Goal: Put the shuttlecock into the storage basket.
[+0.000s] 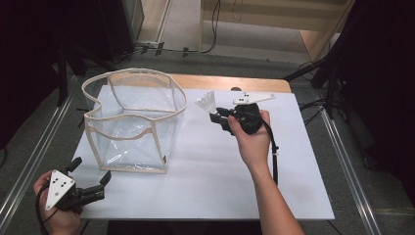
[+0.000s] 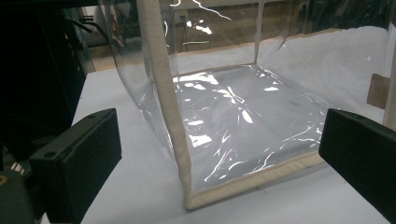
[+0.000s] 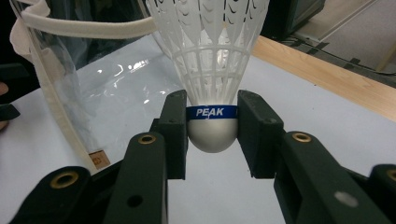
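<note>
A white plastic shuttlecock (image 3: 212, 70) with a blue band and a pale rounded base is clamped by its base between the pads of my right gripper (image 3: 212, 126). In the high view that right gripper (image 1: 218, 113) is held above the white board, just right of the bag, with the shuttlecock (image 1: 206, 101) pointing up and left. A clear plastic bag (image 1: 134, 122) with cream fabric trim stands open on the board's left half. My left gripper (image 1: 93, 178) rests at the board's front left corner, open, its jaws wide apart and aimed at the bag's near corner (image 2: 180, 140).
The white board (image 1: 210, 176) lies on a wooden table (image 1: 230, 82). Dark stands and cables crowd the floor at the back and right. A metal rail (image 1: 350, 171) runs along the right side. Bare board lies in front of the right hand.
</note>
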`<action>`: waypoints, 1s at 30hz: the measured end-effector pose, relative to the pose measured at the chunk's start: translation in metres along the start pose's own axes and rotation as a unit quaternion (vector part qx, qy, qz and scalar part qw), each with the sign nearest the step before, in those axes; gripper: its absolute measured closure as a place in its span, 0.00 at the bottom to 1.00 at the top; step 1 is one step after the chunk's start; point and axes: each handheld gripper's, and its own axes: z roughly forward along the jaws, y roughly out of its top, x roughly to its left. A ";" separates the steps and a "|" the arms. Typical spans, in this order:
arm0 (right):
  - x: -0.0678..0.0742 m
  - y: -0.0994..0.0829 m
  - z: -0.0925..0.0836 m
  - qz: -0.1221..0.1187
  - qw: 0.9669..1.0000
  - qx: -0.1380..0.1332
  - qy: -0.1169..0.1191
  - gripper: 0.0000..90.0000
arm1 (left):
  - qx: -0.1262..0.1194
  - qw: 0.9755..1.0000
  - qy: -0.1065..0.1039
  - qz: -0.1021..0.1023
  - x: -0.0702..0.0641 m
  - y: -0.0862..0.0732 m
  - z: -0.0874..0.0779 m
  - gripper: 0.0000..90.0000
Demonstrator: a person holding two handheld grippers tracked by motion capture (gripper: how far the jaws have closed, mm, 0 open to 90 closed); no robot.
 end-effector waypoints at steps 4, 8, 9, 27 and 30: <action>0.002 0.002 -0.002 0.010 1.000 -0.012 0.014 0.70 | 0.000 1.000 -0.001 0.001 0.000 0.000 0.000 0.00; 0.005 0.007 -0.004 0.006 1.000 -0.016 0.015 0.70 | 0.000 1.000 0.000 0.000 0.000 0.000 0.000 0.00; 0.006 0.008 -0.005 0.003 1.000 -0.018 0.015 0.70 | 0.000 1.000 -0.001 0.000 0.000 0.000 0.000 0.00; 0.020 0.028 -0.001 -0.013 0.999 -0.030 0.021 0.70 | -0.001 1.000 -0.001 0.000 -0.001 0.000 0.000 0.00; 0.022 0.031 0.000 -0.016 0.999 -0.033 0.022 0.70 | 0.000 1.000 -0.001 0.001 -0.001 0.000 0.000 0.00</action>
